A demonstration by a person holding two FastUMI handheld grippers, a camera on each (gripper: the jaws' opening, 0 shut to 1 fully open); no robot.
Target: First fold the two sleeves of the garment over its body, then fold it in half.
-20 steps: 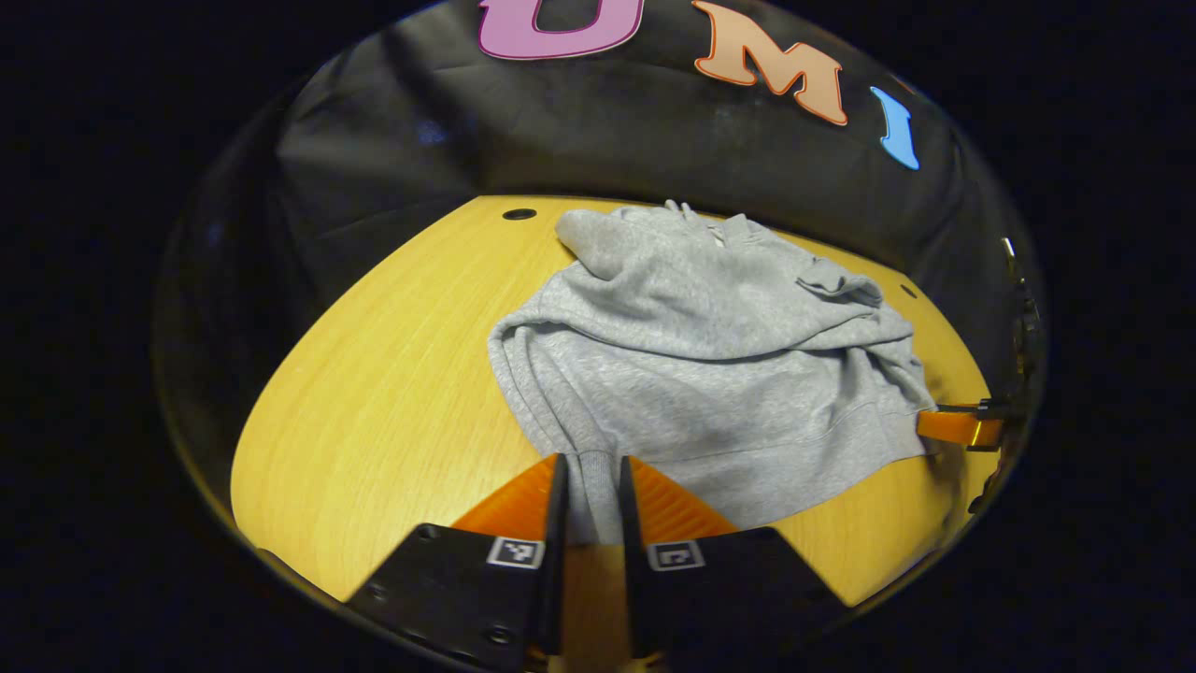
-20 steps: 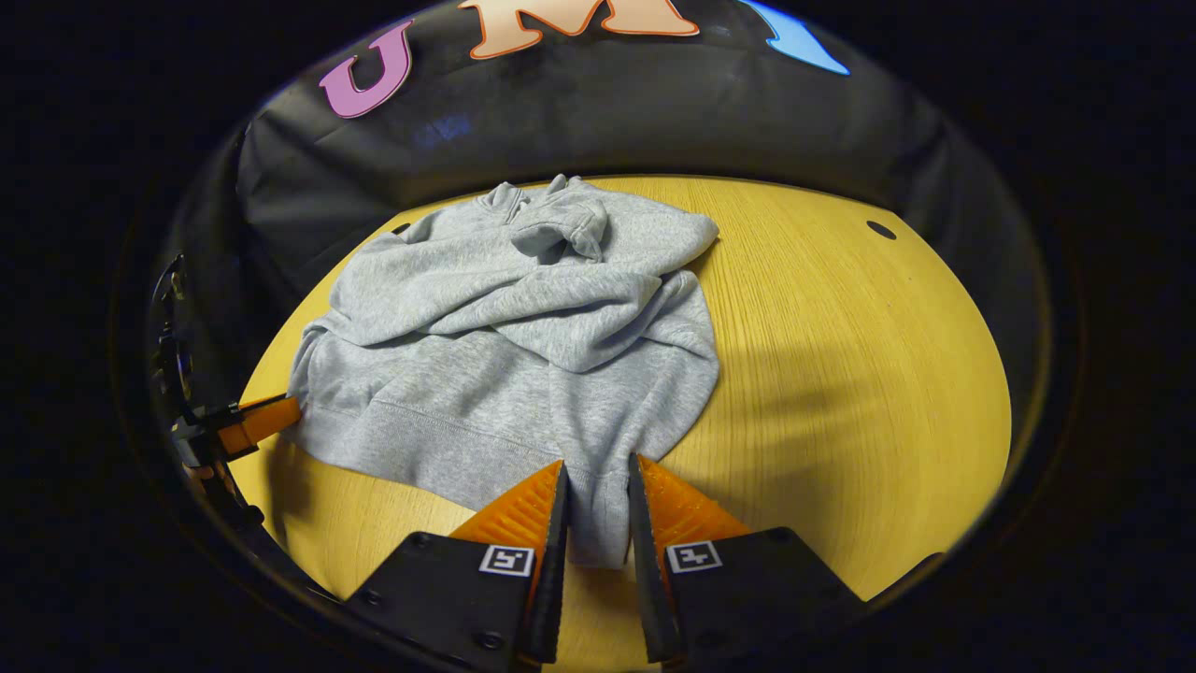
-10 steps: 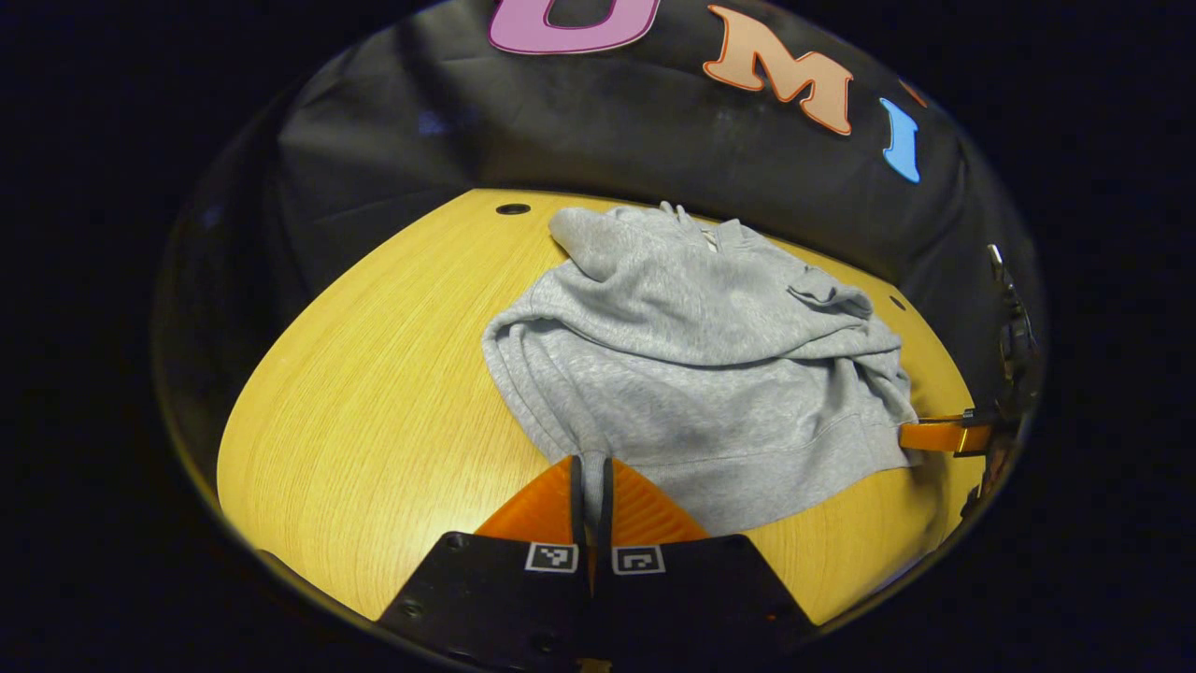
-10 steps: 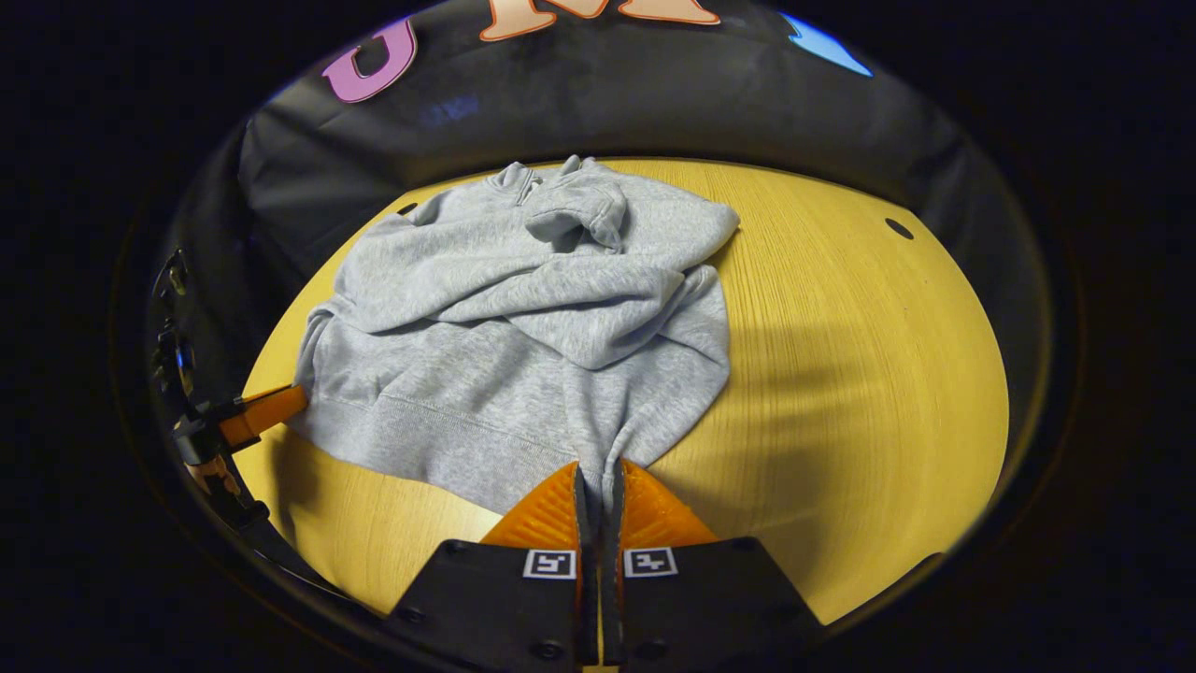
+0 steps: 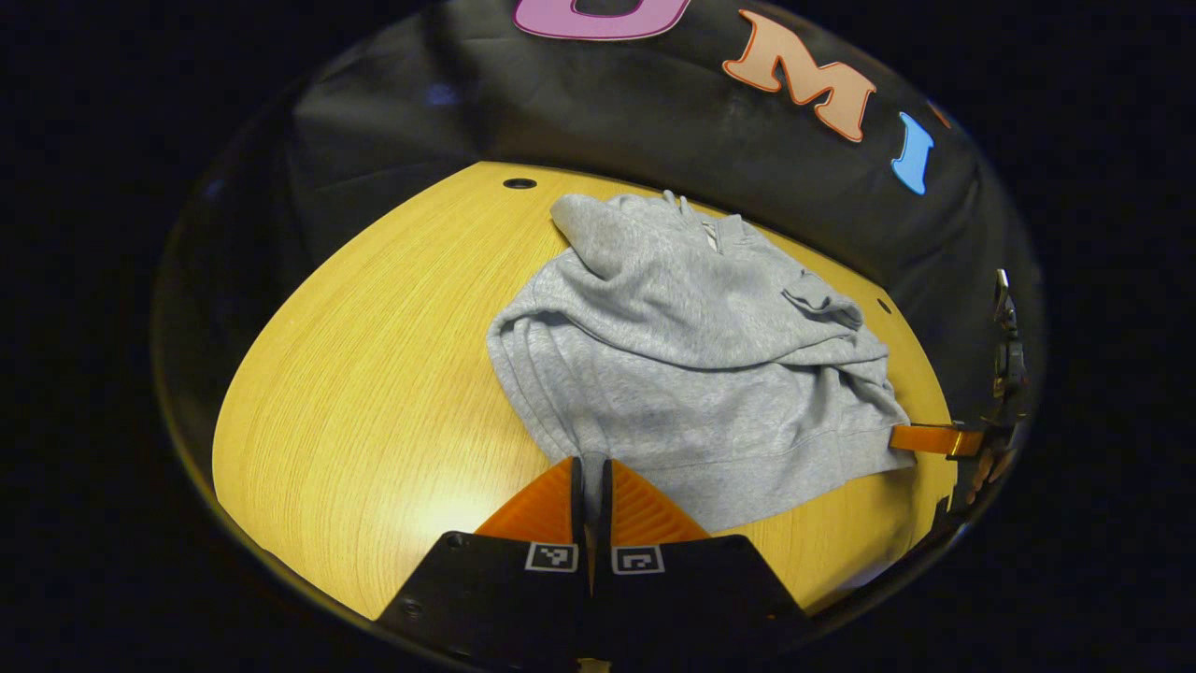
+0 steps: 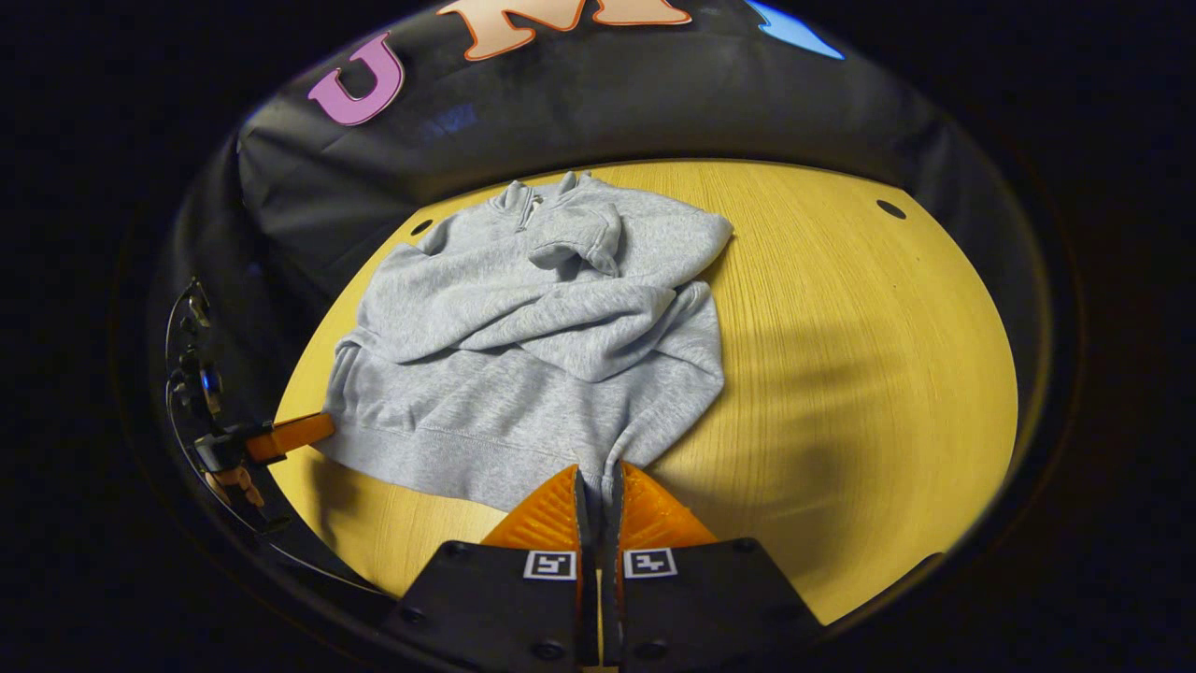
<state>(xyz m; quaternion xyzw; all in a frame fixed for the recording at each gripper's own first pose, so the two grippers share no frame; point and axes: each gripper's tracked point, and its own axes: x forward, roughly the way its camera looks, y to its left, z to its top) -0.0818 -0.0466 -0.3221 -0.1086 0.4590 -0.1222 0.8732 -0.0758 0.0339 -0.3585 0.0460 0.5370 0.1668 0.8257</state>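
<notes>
While pinching the grey sweatshirt (image 5: 691, 365) by its hem (image 5: 757, 455), treat the half-fold as the step in hand and take it slowly. Note the left gripper (image 5: 590, 477) clamped closed on the hem corner right at its tips, and the right gripper (image 6: 598, 481) closed the same way on the opposite corner, with fabric bunched between the fingers of each. Find the rest of the garment lying on the wooden table (image 5: 374, 374) straight ahead of both sets of tips, collar (image 6: 523, 196) at the far end, and both sleeves (image 6: 561, 322) already crossed over the body.

Raise both corners together and level, only high enough to clear the crossed sleeves. Hold the two grippers as far apart as the hem is wide, so as to carry the edge taut and straight rather than sagging in the middle. Sweep forward, away from the body of each gripper, toward the collar. Avoid hauling the whole sweatshirt along the table; probably better to lift first, then travel. Watch the loose cuff (image 6: 579, 238) perched far ahead near the collar, likely to roll off if brushed. Lay the hem down square on the shoulders before letting go.
</notes>
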